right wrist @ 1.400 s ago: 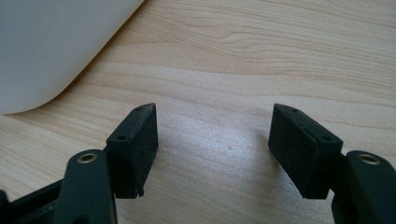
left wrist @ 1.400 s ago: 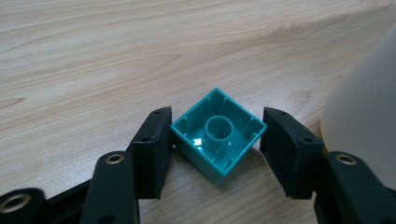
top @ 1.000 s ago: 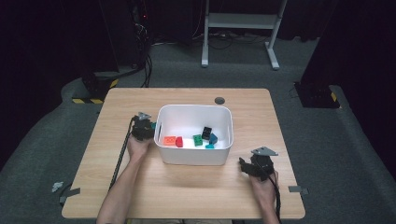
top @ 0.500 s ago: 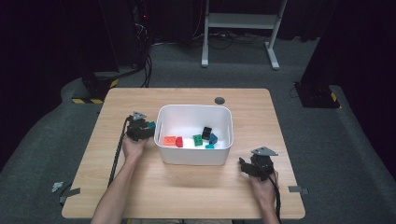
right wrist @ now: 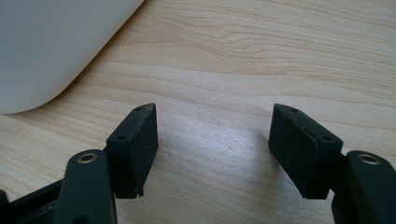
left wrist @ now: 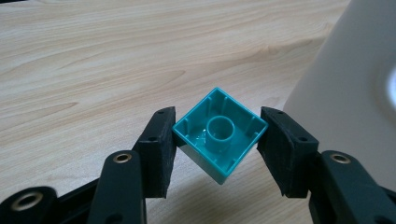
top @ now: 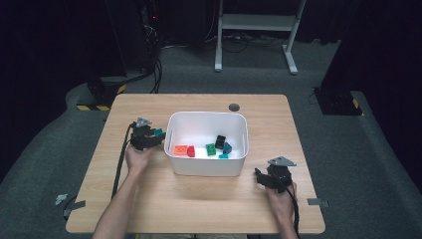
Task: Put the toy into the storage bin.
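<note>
The left hand-held gripper (left wrist: 215, 140) is clamped on a teal block (left wrist: 218, 139), its two pads pressing opposite corners so the brick sits diamond-wise with its hollow underside toward the camera — lifted clear of the wooden counter (top: 149, 199). In the high view the left hand-held gripper (top: 146, 135) now hangs just beside the left wall of the white bin (top: 206, 167); a second ago it sat lower and a shade nearer the person, so the block has risen toward the rim. That points to a drop into the bin as the step in hand, with the carry over the wall not yet made. Inside the bin lie an orange block (top: 180, 149), a red block (top: 191, 151), a green block (top: 211, 149), a black block (top: 220, 142) and blue pieces (top: 226, 149). At the counter's near right the right hand-held gripper (right wrist: 215, 149) rests unmoved, jaws spread wide over bare wood, holding nothing — the bin's corner curves past its upper left.
</note>
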Available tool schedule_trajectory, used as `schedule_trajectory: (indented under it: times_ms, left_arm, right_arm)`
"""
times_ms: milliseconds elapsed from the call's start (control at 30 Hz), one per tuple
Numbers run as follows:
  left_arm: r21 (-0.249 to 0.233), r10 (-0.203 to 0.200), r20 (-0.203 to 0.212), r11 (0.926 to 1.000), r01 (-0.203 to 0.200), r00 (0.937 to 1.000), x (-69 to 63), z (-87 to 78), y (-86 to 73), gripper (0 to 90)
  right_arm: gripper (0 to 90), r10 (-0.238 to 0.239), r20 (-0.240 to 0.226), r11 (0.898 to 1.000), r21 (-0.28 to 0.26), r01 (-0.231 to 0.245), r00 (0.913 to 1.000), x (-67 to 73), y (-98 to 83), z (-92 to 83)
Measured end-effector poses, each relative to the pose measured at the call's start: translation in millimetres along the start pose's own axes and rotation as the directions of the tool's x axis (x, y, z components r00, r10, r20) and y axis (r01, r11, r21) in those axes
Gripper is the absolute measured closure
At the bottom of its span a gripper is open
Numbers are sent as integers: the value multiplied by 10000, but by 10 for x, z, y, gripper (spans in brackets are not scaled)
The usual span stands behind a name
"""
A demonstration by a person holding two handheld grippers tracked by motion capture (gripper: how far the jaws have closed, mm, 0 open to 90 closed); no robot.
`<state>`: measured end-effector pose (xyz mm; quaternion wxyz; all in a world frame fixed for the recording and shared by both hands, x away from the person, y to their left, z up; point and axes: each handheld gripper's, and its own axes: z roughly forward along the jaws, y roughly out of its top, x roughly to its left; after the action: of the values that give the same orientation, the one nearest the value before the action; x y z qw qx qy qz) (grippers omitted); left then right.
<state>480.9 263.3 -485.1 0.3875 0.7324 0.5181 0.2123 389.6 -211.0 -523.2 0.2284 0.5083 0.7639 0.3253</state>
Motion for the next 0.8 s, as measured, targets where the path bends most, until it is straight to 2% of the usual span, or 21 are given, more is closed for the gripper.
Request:
schedule_trajectory:
  times_ms: [500,633,800]
  left_arm:
    - [-204,-274,324,9994,281,9991,66,-284,27,476]
    - [-205,-228,249,9995,233,9994,90,-349,5,476]
    - [-188,-393,281,9990,398,9988,123,-419,-28,476]
  right_arm:
    - [331,-2,-1,10000,1,2,10000,0,0,0]
    - [331,3,-3,10000,3,-3,10000,0,0,0]
    - [329,-3,-9,10000,3,3,10000,0,0,0]
